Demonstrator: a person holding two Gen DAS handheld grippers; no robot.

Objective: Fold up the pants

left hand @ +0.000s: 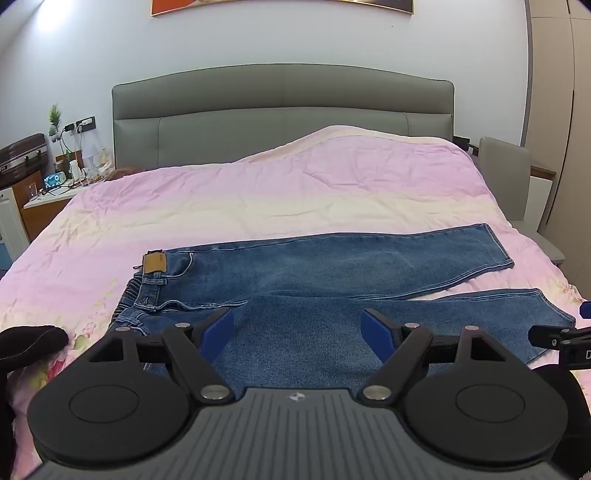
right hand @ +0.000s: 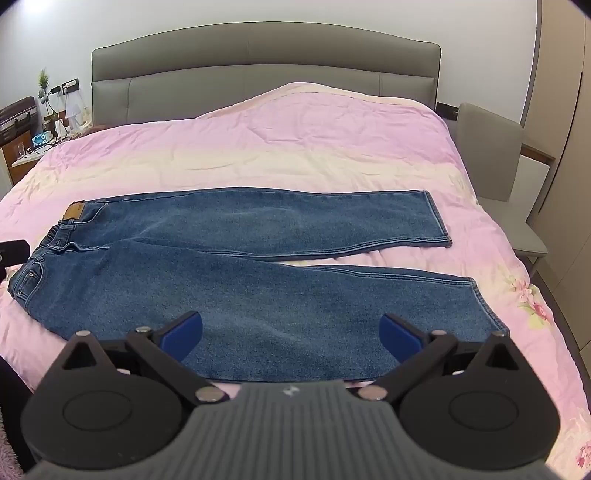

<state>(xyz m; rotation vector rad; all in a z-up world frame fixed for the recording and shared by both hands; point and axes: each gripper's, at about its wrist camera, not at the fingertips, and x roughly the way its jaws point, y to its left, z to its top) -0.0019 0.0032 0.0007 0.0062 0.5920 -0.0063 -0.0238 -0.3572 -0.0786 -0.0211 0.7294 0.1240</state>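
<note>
Left wrist view: the left gripper [left hand: 297, 325] hangs above the near leg of the jeans [left hand: 332, 266], its blue pads [left hand: 221, 325] spread wide with nothing between them but denim below. The jeans lie flat across the near part of the bed, waistband to the left with a tan patch [left hand: 155, 263], both legs running right and parting toward the hems. At the right edge part of the right gripper [left hand: 554, 338] shows. At the near left lies a dark cloth [left hand: 33, 341], partly cut off by the frame. The surface is a pink quilt [left hand: 295, 192], creased, with flower print near its edges and a raised hump at the far right. Behind it stands a grey padded headboard [left hand: 280, 107]. Far left is a cluttered nightstand [left hand: 48, 195] with a small plant [left hand: 54, 118] and a dark case [left hand: 22, 155]; a framed picture [left hand: 280, 5] hangs on the pale wall.

Right wrist view: the right gripper [right hand: 291, 332] hovers over the near leg, pads wide apart and empty. The jeans [right hand: 240, 229] span the bed, waistband left, hems right. A black part of the left gripper [right hand: 13, 251] shows at the left edge, by the waistband. A grey chair [right hand: 495, 155] stands right of the bed, with a wardrobe [right hand: 565, 147] beyond it.
</note>
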